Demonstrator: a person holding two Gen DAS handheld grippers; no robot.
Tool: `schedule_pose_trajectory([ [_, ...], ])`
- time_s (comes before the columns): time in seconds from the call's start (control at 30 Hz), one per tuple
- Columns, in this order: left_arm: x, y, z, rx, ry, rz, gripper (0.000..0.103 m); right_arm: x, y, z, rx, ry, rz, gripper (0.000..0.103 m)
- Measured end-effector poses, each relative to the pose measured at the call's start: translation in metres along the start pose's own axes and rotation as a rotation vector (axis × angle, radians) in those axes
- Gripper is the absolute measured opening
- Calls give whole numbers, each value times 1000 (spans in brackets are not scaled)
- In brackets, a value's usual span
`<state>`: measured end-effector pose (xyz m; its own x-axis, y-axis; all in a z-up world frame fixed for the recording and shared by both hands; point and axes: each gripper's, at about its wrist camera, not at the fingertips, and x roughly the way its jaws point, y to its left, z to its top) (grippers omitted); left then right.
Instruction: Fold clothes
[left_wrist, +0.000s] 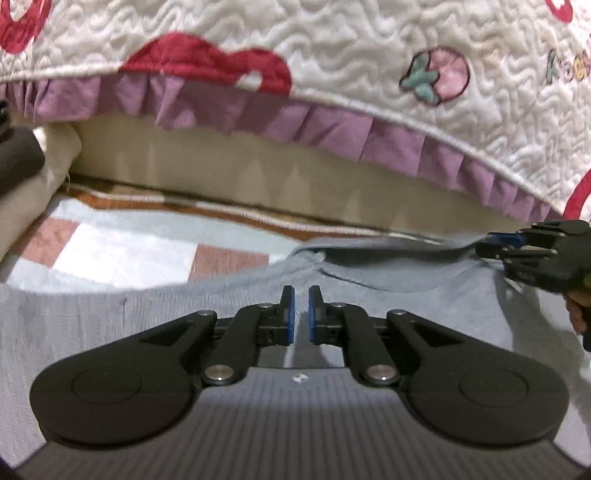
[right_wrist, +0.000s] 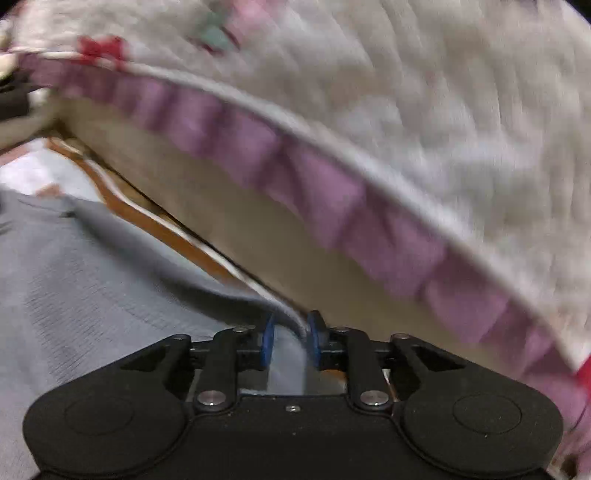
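A grey-blue knit garment (left_wrist: 406, 314) lies spread on a patchwork mat (left_wrist: 129, 251), with its neckline fold toward the bed. My left gripper (left_wrist: 300, 310) hovers just over the garment's middle, its blue pads a narrow gap apart with nothing between them. At the far right of the left wrist view, my right gripper (left_wrist: 491, 245) pinches the garment's far edge and lifts it slightly. The right wrist view shows that gripper (right_wrist: 290, 332) shut on a bunched ridge of the garment (right_wrist: 92, 277), which stretches away to the left.
A white quilted bedspread (left_wrist: 332, 55) with red shapes and a purple ruffle (left_wrist: 332, 125) overhangs a beige mattress side (left_wrist: 258, 173) right behind the garment. A hand (left_wrist: 576, 310) holds the right gripper. A dark object (left_wrist: 18, 158) sits at the left edge.
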<state>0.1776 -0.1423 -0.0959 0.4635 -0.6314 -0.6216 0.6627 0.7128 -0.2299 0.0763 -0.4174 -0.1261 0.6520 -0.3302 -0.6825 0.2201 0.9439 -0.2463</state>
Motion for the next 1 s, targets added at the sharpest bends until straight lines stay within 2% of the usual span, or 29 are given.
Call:
schedule_pose_trajectory([
  [0.03,1,0,-1,8,9,2,10,-2,-14,-3,102,-2,45,46],
  [0.07,2,1,0,-7,10,22,13,-3,-27,-5,204,-4,91,60],
  [0.13,3,4,1,-27,9,38,21,-14,-56,-20,372,-32,198,64],
  [0.2,6,6,2,-40,23,45,29,-30,-78,-40,444,-26,173,64],
  [0.37,15,6,-1,-19,80,103,33,-62,-122,-90,601,20,65,65],
  [0.53,13,11,-2,-26,117,120,35,-91,-154,-141,766,82,-65,65],
  [0.6,7,14,-8,-30,166,131,35,-101,-160,-164,877,82,-57,65],
  [0.7,-2,17,-14,-26,231,166,35,-121,-158,-194,1021,68,17,65],
  [0.8,-16,21,-15,-42,229,211,39,-139,-144,-207,1049,38,90,66],
  [0.9,-36,28,-21,-83,238,233,41,-153,-131,-220,1018,48,152,66],
  [1.0,-59,37,-38,-121,272,242,42,-164,-116,-231,912,73,206,66],
])
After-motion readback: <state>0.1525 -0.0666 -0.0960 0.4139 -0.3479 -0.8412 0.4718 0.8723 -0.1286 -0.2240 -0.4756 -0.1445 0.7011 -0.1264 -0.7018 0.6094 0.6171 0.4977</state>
